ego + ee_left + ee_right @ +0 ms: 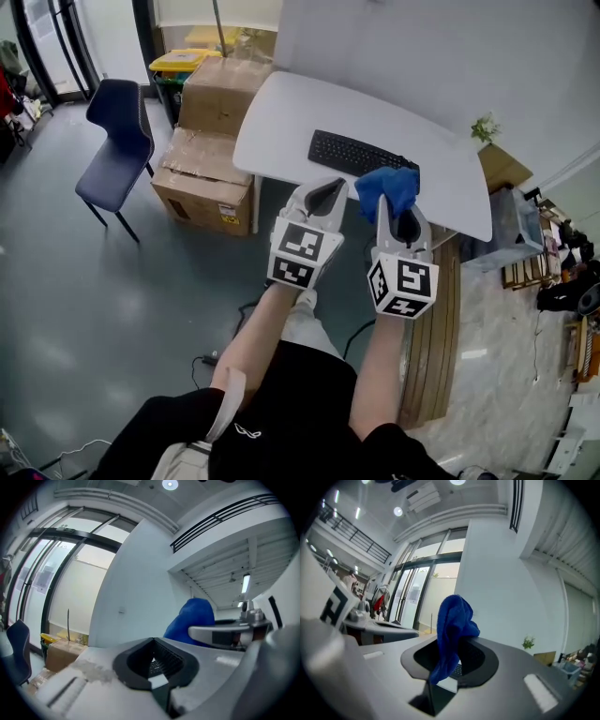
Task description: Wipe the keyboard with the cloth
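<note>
A black keyboard (361, 155) lies on the white table (281, 122). My right gripper (401, 204) is shut on a blue cloth (389, 187), which bunches up above its tips over the keyboard's near right end. In the right gripper view the cloth (453, 620) hangs out of the closed jaws of the gripper (452, 644). My left gripper (325, 190) hovers just left of it at the table's near edge, shut with nothing in it. From the left gripper view (153, 641) the cloth (192, 618) shows to the right.
Cardboard boxes (211, 141) are stacked left of the table, with a blue chair (117, 141) and a yellow-lidded bin (183, 61) beyond them. A small plant (485, 128) stands at the table's far right. A wooden slatted bench (436, 319) and grey crate (514, 230) are on the right.
</note>
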Tool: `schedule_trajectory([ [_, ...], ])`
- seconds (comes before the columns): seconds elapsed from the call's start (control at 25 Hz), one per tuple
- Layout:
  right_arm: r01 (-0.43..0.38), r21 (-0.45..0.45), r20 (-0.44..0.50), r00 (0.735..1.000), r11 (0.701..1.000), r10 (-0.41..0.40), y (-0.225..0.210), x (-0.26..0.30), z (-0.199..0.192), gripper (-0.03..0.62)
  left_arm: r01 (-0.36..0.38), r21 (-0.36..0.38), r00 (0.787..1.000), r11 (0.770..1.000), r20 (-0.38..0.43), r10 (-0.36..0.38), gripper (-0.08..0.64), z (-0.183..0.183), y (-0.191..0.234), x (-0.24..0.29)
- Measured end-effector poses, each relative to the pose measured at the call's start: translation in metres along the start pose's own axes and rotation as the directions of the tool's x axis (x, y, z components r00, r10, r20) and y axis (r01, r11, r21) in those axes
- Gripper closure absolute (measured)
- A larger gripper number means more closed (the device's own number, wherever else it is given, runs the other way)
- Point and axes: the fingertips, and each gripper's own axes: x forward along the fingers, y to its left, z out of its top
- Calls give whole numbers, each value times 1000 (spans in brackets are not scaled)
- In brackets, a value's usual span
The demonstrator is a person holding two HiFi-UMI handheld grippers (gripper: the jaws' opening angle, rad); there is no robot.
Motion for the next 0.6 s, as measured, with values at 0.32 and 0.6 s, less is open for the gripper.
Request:
schedule_trajectory([
  [0.32, -53, 33, -49, 997, 998, 54, -74, 92, -37, 499, -62, -78, 996, 995, -62, 57, 563, -53, 51, 116],
  [0.6, -86, 3, -142, 986, 996, 86, -152, 194, -80, 499, -126, -138, 989, 982, -90, 115, 564, -77, 82, 240],
])
